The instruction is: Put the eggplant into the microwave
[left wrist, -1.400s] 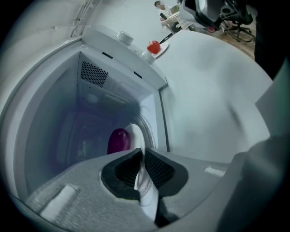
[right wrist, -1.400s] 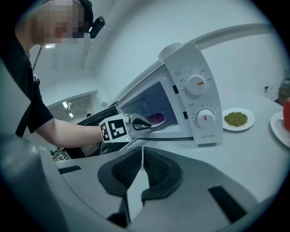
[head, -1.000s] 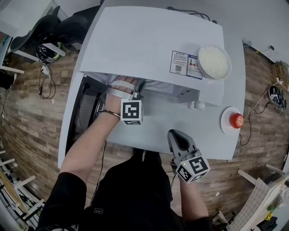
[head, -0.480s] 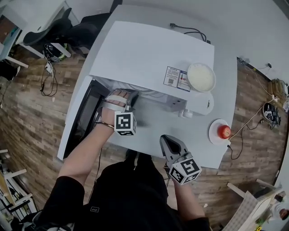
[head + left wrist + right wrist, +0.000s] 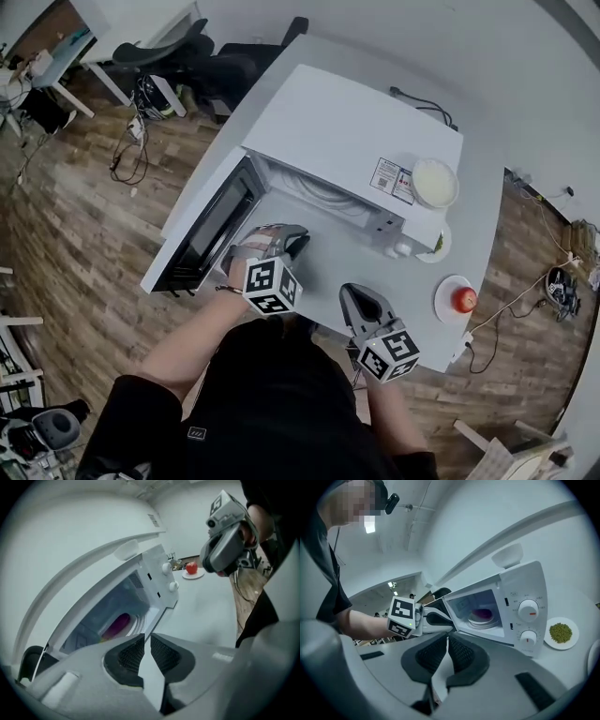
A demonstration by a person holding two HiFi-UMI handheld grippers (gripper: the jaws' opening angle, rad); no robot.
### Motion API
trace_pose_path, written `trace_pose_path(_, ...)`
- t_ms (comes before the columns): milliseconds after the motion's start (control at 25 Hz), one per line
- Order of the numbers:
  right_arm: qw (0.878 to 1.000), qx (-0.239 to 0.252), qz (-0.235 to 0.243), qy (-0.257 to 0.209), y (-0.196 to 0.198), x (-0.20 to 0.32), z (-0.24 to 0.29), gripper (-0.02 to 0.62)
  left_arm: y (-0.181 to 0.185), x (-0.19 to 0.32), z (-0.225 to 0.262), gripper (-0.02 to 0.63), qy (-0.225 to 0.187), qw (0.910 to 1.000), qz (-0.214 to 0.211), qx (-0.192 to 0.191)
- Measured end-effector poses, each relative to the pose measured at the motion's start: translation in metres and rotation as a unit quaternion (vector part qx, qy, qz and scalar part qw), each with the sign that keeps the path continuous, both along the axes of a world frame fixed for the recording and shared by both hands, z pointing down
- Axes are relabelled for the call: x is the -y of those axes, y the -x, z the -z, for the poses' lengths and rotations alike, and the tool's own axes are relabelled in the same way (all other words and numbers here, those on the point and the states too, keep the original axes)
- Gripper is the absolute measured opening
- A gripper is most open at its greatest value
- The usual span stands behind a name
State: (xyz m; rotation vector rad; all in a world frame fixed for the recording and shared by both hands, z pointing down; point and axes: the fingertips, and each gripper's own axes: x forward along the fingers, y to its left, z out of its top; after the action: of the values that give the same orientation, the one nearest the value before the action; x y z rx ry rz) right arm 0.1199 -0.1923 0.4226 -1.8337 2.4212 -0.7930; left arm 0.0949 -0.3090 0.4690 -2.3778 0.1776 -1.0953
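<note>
Inside, rounded purple eggplant (image 5: 481, 614), boxy white microwave (image 5: 513, 585), round knobs (image 5: 528, 609)

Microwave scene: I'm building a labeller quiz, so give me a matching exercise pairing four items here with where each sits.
1 eggplant
2 white bowl
3 red fruit
4 green food

A on top of the microwave
B on the plate beside its dials
C inside it
D on the small plate standing apart from it

Pairs: 1-C, 2-A, 3-D, 4-B
</note>
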Motion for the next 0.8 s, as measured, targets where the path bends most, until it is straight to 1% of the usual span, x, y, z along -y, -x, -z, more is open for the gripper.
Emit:
trace_pose_path(160, 1.0, -0.011, 0.007, -0.012, 0.009, -0.008, 0.015, 0.019, 0.021, -0.024, 0.025, 0.044, 0.055, 0.9973, 0.017, -0.045)
trace_pose_path(320, 1.0, -0.008, -0.011, -0.022, 0.02, -0.021, 0.027, 0.02, 0.048, -0.045, 0.048, 0.044, 0.106, 0.9891, 0.038, -0.095)
trace_pose_path(440, 1.0, 0.007, -0.018, -0.024, 0.036, -0.032, 0.032, 0.02, 0.071, -0.066, 0.066, 0.044, 0.149, 0.9788, 0.044, -0.133)
trace_pose_path(560, 0.999, 0.031, -0.025, -0.025, 0.056, -0.043, 0.039, 0.02, 0.095, -0.092, 0.082, 0.044, 0.178, 0.9697, 0.037, -0.163)
trace_pose_path(640, 0.999, 0.034, -0.029, -0.029, 0.073, -0.05, 0.047, 0.019, 0.109, -0.107, 0.092, 0.044, 0.199, 0.9626, 0.031, -0.181)
trace_pose_path(720, 0.998, 0.034, -0.028, -0.035, 0.091, -0.058, 0.055, 0.019, 0.122, -0.122, 0.104, 0.044, 0.226, 0.9523, 0.023, -0.204)
trace_pose_path(800, 0.998, 0.036, -0.026, -0.038, 0.106, -0.067, 0.059, 0.018, 0.13, -0.136, 0.116, 0.044, 0.251, 0.94, 0.013, -0.23)
